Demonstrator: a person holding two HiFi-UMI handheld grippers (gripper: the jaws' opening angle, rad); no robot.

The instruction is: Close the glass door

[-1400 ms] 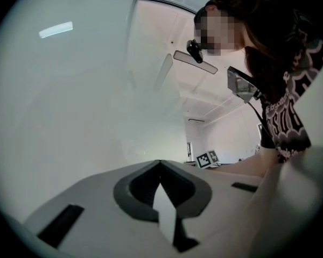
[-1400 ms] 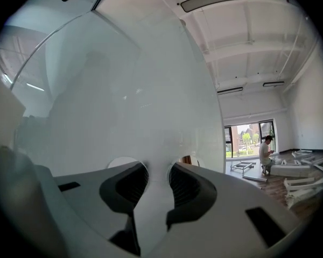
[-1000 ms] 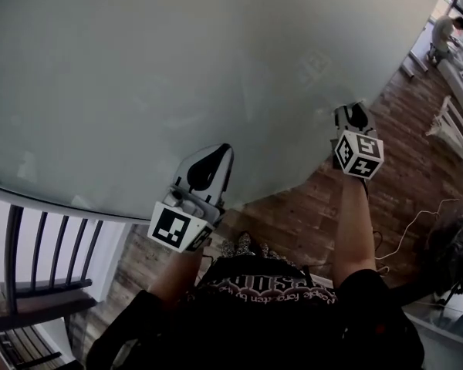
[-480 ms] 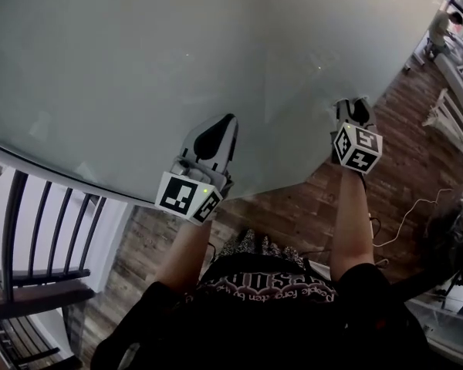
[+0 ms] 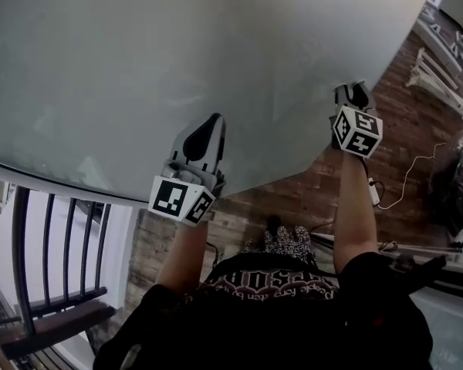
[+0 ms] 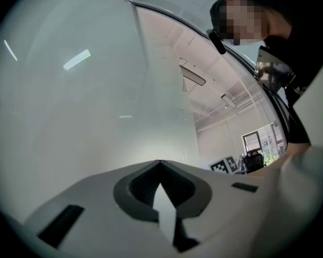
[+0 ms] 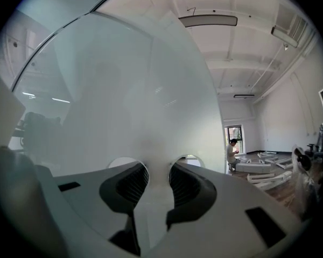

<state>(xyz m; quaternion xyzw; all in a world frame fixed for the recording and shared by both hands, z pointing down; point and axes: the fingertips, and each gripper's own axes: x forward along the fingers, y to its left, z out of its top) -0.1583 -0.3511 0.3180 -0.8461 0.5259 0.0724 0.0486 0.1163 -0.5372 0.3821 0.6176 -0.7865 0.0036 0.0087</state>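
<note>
Directly ahead, a tall frosted glass door [image 5: 139,68] fills most of the head view, pale grey-green and slightly reflective. Its lower edge runs diagonally across a brown wooden floor [image 5: 293,206]. The person holds both arms out towards the glass.

The left gripper [image 5: 210,123] points at the middle of the pane. In the left gripper view its jaws are together at the tips, nothing between them, and they sit right up against the glass [image 6: 70,117]. Whether they touch it cannot be told.

The right gripper [image 5: 351,91] is near the door's right edge. In the right gripper view its jaws stand apart with only the pale pane [image 7: 124,90] showing between them, and they clamp nothing.

Dark railing bars [image 5: 54,245] stand at lower left below the door. A white cable [image 5: 417,168] trails across the floor at right. Beyond the door's edge, a distant person [image 7: 232,152] crouches near white frames lying on the floor.
</note>
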